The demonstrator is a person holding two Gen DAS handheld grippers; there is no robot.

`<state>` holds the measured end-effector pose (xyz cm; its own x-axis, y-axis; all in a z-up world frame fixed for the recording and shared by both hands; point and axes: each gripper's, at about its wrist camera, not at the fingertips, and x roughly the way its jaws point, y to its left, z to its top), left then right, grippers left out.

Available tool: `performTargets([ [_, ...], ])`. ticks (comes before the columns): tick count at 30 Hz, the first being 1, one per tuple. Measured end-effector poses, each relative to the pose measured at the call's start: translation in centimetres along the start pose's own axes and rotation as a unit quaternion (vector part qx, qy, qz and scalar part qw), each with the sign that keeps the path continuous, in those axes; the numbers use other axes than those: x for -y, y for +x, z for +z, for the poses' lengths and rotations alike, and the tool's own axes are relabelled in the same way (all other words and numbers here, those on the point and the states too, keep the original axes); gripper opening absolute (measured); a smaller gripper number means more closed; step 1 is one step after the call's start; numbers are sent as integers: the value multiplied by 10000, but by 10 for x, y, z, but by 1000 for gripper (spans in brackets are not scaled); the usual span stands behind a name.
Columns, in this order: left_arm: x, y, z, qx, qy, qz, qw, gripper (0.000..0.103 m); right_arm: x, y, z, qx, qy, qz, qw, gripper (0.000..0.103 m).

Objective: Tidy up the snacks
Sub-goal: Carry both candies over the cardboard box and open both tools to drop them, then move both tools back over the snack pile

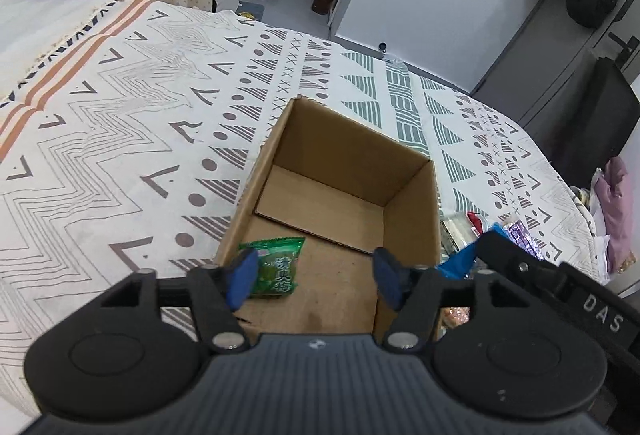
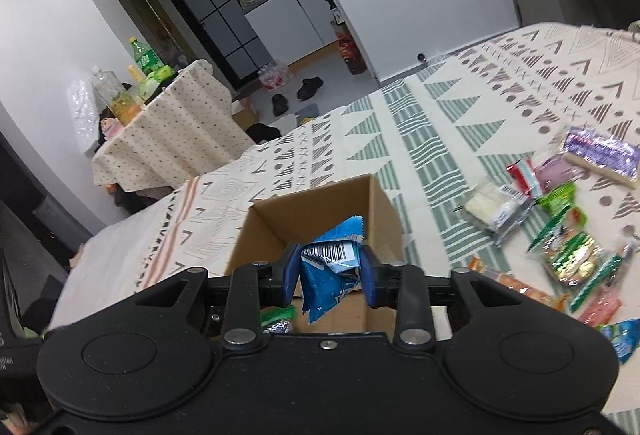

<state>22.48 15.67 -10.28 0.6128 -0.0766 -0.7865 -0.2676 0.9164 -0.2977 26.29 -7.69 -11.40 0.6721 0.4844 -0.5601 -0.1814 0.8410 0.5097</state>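
An open cardboard box (image 1: pixel 348 151) stands on the patterned cloth. A green snack packet (image 1: pixel 280 267) lies on its floor near the front left corner. My left gripper (image 1: pixel 316 275) hangs over the box's near side, open, with nothing between its blue pads; the left pad overlaps the green packet's edge in the picture. In the right wrist view my right gripper (image 2: pixel 331 273) sits above the same box (image 2: pixel 312 191), shut on a crumpled blue snack packet (image 2: pixel 332 275) with a barcode, both pads against it. That blue packet (image 1: pixel 460 261) also shows just right of the box.
Several loose snack packets (image 2: pixel 560 227) lie on the cloth to the right of the box, some (image 1: pixel 460 229) close against its right wall. The patterned cloth (image 1: pixel 140 115) stretches left and beyond. A small draped table with bottles (image 2: pixel 132 87) stands past the far edge.
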Motion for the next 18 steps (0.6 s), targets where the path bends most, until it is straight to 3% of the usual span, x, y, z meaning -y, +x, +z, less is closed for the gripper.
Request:
performTargets([
  [2, -2, -3, -1, 21, -81, 57, 9999, 76, -1, -1, 1, -12, 24, 118, 9999, 42],
  [10, 1, -12, -6, -7, -183, 195, 9996, 87, 18, -27, 0, 82, 113, -59, 9999, 61],
  [18, 32, -18, -18, -58, 105, 250, 9996, 88, 55, -61, -1, 176, 162, -495, 9985, 78],
])
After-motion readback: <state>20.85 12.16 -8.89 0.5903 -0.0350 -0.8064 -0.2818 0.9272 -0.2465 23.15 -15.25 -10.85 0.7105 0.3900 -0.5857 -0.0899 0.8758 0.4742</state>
